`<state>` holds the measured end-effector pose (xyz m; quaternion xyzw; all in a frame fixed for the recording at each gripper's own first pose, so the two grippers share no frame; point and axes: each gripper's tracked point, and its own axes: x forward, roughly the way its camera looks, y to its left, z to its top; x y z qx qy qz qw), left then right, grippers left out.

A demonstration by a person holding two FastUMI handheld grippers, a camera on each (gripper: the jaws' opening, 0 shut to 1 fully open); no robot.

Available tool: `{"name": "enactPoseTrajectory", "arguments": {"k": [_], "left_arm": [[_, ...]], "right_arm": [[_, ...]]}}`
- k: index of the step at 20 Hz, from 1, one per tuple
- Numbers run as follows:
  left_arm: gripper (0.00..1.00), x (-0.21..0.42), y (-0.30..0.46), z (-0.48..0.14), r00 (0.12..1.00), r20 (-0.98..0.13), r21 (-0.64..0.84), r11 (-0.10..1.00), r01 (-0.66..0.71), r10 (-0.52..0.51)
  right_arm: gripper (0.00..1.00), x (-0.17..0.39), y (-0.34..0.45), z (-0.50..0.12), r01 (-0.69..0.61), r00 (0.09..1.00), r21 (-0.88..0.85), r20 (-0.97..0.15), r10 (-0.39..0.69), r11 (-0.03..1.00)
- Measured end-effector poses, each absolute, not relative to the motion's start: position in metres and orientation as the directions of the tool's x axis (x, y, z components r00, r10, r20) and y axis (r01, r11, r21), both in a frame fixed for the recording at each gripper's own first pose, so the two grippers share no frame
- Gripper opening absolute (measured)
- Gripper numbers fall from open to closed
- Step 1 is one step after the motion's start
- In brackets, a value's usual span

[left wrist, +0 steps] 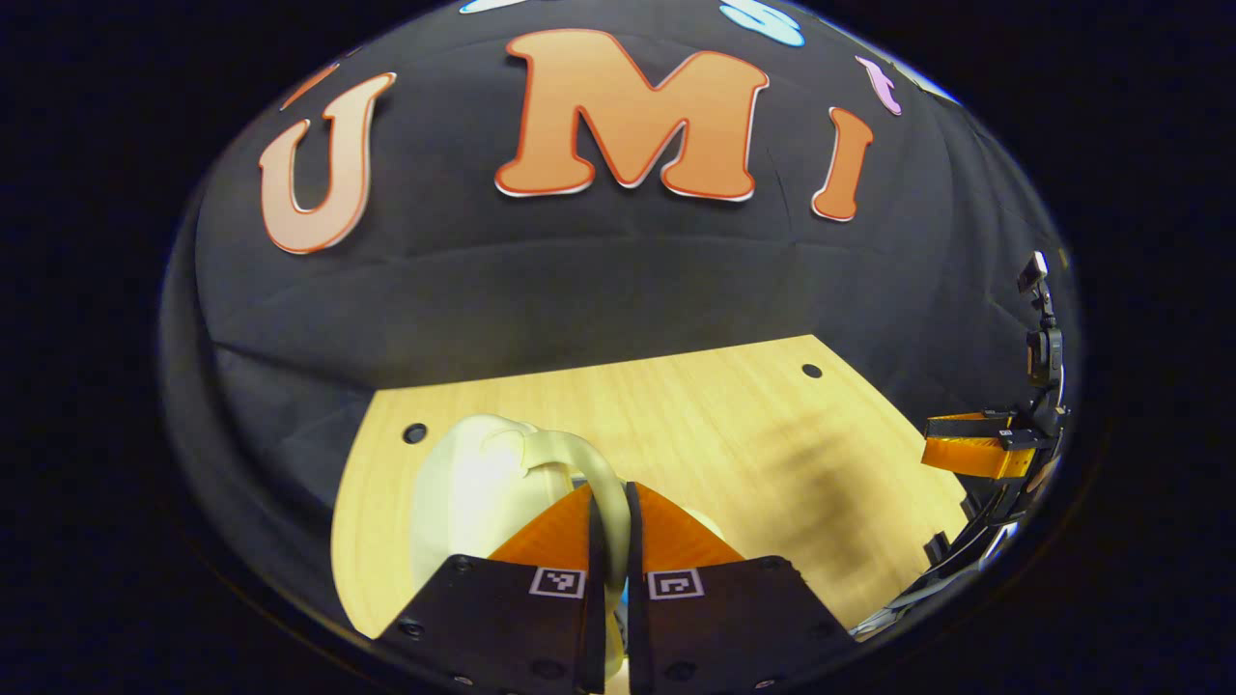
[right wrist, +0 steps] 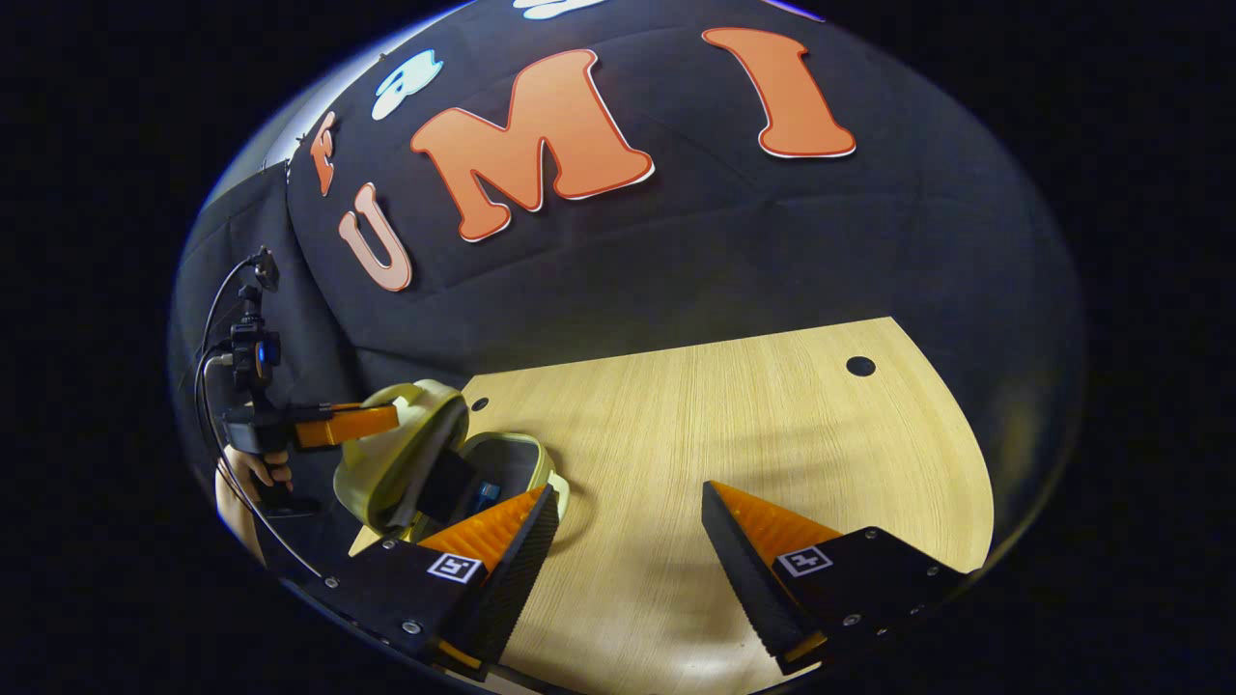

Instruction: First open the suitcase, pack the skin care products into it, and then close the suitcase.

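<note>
Tabletop [right wrist: 734,425] suitcase [right wrist: 406,454] gapes; left gripper [left wrist: 608,526] pinches lid.

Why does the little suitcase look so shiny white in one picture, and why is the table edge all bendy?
In the left gripper view, bright light washes out the suitcase lid to a glare, beside the left gripper pinching its rim. In the right gripper view, the fisheye lens curves the table edge, and soft shadows fall ahead of the right gripper.

A light wooden table [right wrist: 753,434] with visible grain stands against a black cloth wall [right wrist: 676,261] that rises directly behind it. Small dark round holes [right wrist: 859,366] sit near the table's far edge. Soft shadows fall across its surface.
</note>
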<state>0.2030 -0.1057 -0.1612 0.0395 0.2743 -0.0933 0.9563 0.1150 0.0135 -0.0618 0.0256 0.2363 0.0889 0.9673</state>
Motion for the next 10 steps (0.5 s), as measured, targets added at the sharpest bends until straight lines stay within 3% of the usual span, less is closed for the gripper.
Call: {"name": "enactPoseTrajectory", "arguments": {"k": [4,10], "left_arm": [[0.09,0.204,-0.159,-0.217,0.77,-0.592,-0.064,0.966,0.25,-0.238],[0.1,0.21,-0.21,-0.303,0.666,-0.692,-0.152,0.958,0.245,-0.28]], "right_arm": [[0.96,0.113,0.004,-0.071,-0.14,0.865,0.104,-0.471,0.173,0.985],[0.96,0.101,-0.004,-0.088,-0.122,0.846,0.112,-0.508,0.163,0.986]]}}
